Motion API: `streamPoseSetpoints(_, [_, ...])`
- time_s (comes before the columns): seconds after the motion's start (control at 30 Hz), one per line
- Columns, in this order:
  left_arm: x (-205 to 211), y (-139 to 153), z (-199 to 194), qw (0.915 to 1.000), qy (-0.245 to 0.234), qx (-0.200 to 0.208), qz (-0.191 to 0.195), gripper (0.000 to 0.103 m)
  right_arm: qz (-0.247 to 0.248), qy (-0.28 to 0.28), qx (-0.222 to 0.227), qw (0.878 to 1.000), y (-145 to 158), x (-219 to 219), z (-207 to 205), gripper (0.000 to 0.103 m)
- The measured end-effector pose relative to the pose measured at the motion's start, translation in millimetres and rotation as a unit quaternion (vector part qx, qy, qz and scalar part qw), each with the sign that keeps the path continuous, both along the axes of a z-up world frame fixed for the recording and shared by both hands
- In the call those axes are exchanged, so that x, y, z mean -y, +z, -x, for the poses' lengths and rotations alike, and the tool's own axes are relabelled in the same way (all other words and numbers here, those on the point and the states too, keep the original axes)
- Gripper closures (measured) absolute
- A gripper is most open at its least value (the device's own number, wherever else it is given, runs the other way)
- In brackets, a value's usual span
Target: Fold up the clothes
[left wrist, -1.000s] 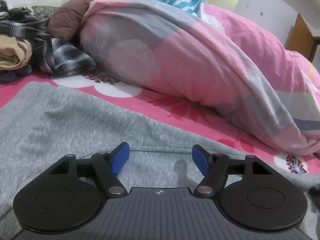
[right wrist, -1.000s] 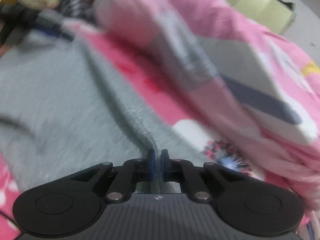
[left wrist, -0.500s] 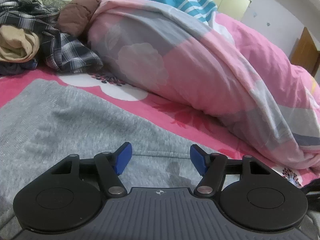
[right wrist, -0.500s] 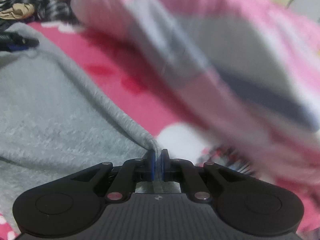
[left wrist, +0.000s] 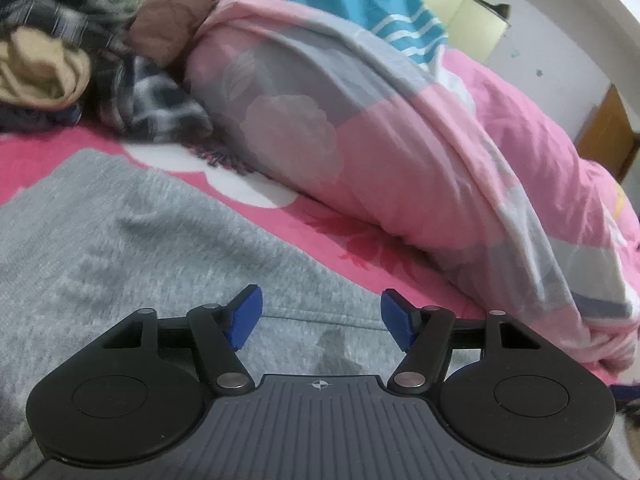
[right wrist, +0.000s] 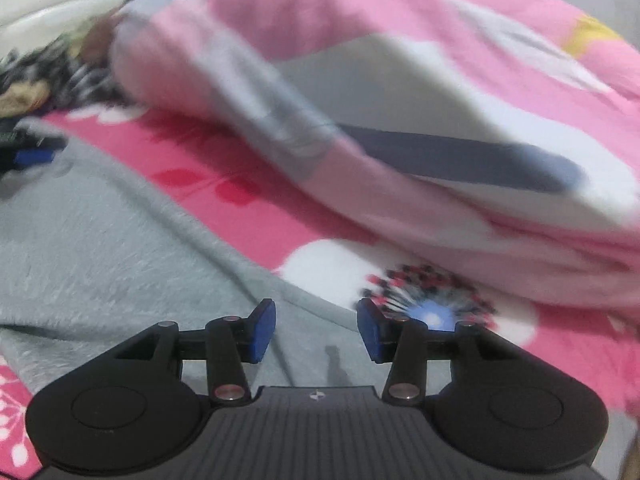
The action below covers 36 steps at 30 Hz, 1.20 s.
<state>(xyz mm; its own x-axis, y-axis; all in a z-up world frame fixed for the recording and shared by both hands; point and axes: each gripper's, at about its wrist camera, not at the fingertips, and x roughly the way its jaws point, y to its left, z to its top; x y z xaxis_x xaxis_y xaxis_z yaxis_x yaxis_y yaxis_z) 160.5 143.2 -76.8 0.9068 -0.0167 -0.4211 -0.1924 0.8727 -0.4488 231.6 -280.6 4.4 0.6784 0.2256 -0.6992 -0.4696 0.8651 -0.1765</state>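
— On the pink floral bedsheet, where does the grey sweater lie from your tools?

— Flat beneath both. Your right gripper has just been opening, nothing pinched; the edge runs diagonally up-left from it. Your left gripper hangs released over the hem. No containers; the quilt lies just beyond.

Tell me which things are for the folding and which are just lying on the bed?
For the folding:
- grey sweater, spread flat on the bed
- left gripper, open above it
- right gripper, fingers just opened, nothing pinched

Just lying about:
- pink quilt
- checked shirt
- tan garment
- brown garment
- flowered pink sheet
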Motion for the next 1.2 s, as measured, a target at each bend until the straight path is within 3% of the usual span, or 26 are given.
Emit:
streamPoseSetpoints(0.13, [20.0, 10.4, 12.0, 0.9973, -0.022, 0.024, -0.066, 0.03, -0.041, -0.065, 0.031, 0.997, 12.0, 41.4, 42.3, 0.055])
streamPoseSetpoints(0.3, [63.9, 34.3, 11.5, 0.9916, -0.093, 0.032, -0.084, 0.03, -0.072, -0.119, 0.06, 0.988, 20.2, 84.3, 107.0, 0.056])
streamPoseSetpoints(0.47, [126.8, 37.2, -11.7, 0.9751, -0.189, 0.011, -0.116, 0.03, 0.004, -0.097, 0.075, 0.992, -0.6, 71.8, 150.4, 0.062])
streamPoseSetpoints(0.6, [152.1, 15.5, -34.5, 0.9634, -0.212, -0.001, -0.165, 0.03, 0.078, -0.084, 0.07, 0.991, -28.8, 58.4, 151.4, 0.075])
streamPoseSetpoints(0.63, [151.0, 8.7, -39.3, 0.9634, -0.212, -0.012, -0.164, 0.03, 0.095, -0.079, 0.066, 0.99, -36.6, 56.1, 149.7, 0.075])
streamPoseSetpoints(0.7, [136.0, -0.6, -46.7, 0.9692, -0.209, -0.037, -0.124, 0.033, 0.129, -0.069, 0.06, 0.988, -51.9, 51.7, 146.3, 0.079])
streamPoseSetpoints(0.8, [115.1, -2.0, -49.0, 0.9765, -0.203, -0.033, -0.066, 0.033, 0.153, -0.072, 0.06, 0.984, -66.5, 54.4, 138.6, 0.083])
streamPoseSetpoints(0.9, [114.9, -2.8, -49.0, 0.9769, -0.202, -0.033, -0.06, 0.033, 0.146, -0.088, 0.059, 0.984, -65.4, 59.0, 132.0, 0.095])
streamPoseSetpoints(1.2, [110.1, 0.8, -42.7, 0.9831, -0.175, -0.009, -0.052, 0.032, 0.185, -0.123, 0.129, 0.966, -30.0, 68.4, 114.5, 0.098])
